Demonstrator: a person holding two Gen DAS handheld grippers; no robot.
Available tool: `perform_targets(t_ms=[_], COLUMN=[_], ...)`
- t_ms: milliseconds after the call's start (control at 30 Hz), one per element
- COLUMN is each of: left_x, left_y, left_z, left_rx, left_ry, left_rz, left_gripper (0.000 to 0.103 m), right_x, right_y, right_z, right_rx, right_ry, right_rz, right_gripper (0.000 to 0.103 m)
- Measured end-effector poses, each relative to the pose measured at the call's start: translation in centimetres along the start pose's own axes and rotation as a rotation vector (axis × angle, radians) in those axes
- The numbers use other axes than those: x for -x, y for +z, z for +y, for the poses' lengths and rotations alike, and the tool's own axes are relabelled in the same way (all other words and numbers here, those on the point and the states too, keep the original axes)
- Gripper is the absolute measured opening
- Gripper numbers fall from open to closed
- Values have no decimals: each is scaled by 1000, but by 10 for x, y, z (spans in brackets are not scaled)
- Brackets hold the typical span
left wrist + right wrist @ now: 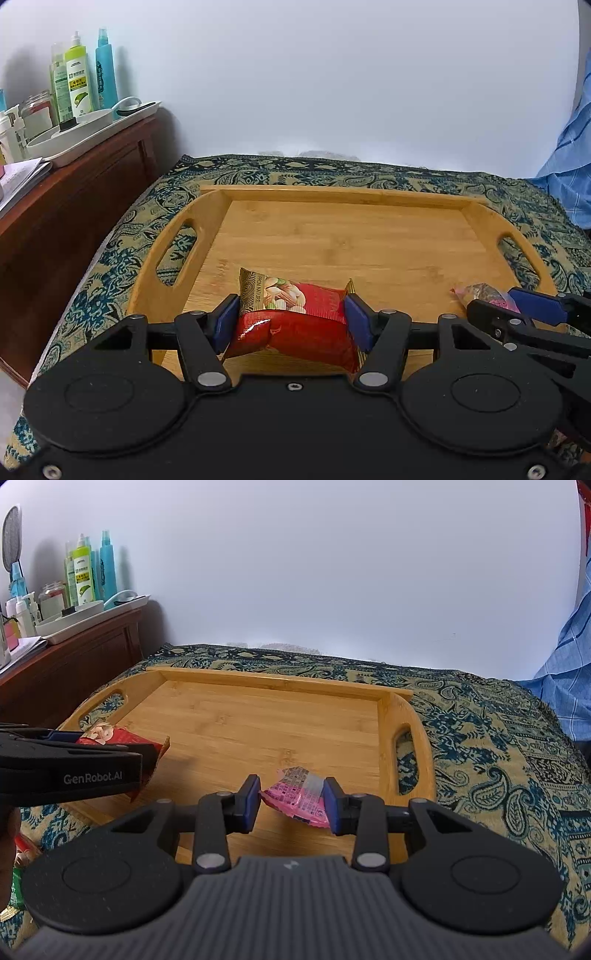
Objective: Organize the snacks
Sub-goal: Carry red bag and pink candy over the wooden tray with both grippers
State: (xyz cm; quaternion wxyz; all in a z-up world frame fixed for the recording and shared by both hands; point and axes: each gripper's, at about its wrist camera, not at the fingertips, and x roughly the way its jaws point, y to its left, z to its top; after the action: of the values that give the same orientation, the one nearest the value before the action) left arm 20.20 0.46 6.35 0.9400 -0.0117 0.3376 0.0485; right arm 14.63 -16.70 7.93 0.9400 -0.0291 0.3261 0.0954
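Observation:
A wooden tray (332, 236) with cut-out handles lies on the patterned cloth. My left gripper (291, 323) is shut on a red nut packet (299, 325), held over the tray's near edge; the packet bulges between the blue pads. My right gripper (293, 803) is shut on a small pink snack packet (299, 797) over the tray's (258, 716) near right part. In the left wrist view the pink packet (484, 293) and the right gripper's fingers (539, 304) show at the right. In the right wrist view the red packet (122, 738) shows behind the left gripper's black body at the left.
A dark wooden cabinet (74, 206) stands left of the table, bearing a white tray of bottles (81, 77) and papers. Blue fabric (569, 158) hangs at the right. More snack wrappers (18, 864) lie at the near left, beside a person's hand.

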Motion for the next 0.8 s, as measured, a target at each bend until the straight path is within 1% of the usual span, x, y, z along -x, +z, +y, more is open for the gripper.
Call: perform_targets(t_ms=[433,800], left_x=[-10,-10], left_y=[-4,-6], left_z=[-3,-3], left_rx=[-10,-21], left_ry=[14,20], left_rz=[26,17], left_gripper=[59,60], right_x=[-3,-5], right_y=[0,-3], right_z=[0,0], right_rx=[2,5], right_ry=[-6,-5], right_rz=[15,25], right_gripper=[41,41])
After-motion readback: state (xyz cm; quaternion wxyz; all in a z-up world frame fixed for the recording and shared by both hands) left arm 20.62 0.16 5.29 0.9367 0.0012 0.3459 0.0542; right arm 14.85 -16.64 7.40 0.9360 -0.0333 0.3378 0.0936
